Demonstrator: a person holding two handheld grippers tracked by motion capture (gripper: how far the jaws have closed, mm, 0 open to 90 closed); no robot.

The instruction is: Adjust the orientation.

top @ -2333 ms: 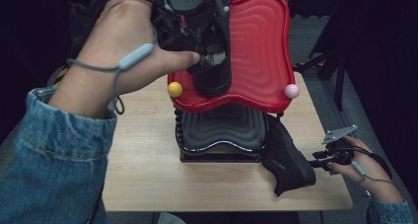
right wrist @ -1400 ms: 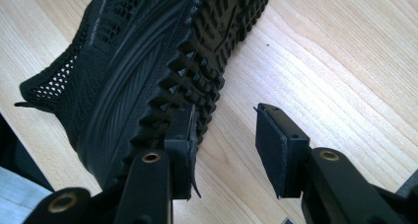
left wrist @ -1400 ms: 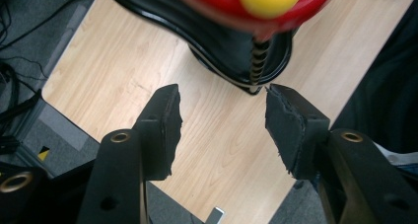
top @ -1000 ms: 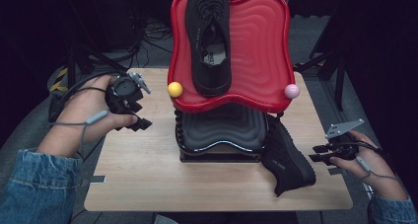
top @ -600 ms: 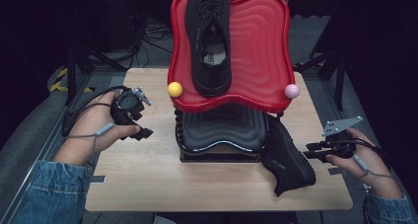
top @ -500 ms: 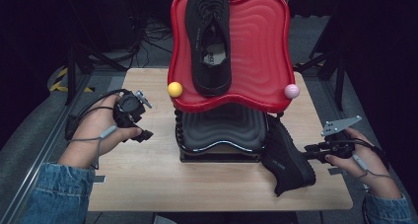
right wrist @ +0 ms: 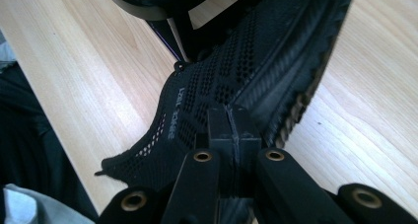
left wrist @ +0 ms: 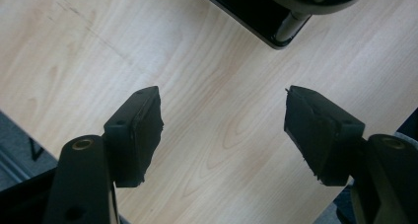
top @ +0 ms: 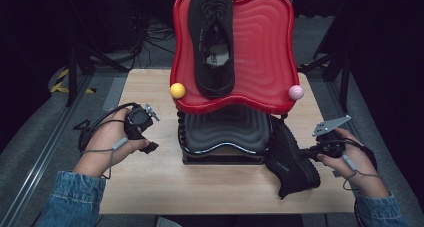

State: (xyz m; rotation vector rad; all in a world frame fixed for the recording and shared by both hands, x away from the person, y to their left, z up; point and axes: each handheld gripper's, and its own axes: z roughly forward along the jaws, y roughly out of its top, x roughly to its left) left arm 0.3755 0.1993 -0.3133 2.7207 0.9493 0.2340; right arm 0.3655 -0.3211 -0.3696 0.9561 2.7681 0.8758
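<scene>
overhead view, two close table views

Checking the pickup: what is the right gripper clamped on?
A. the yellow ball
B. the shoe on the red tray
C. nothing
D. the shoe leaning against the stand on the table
D: the right gripper has its jaws pinched together on the knit upper of the black shoe leaning on the stand.

**Two hand-held grippers, one spread and one closed**

The left gripper is held low in the left hand, its jaws set wide apart after just opening further, with nothing between them. The right gripper is gripped in the right hand and aimed inward, its jaws just drawn together, pads meeting. Denim sleeves cover both forearms.
</scene>
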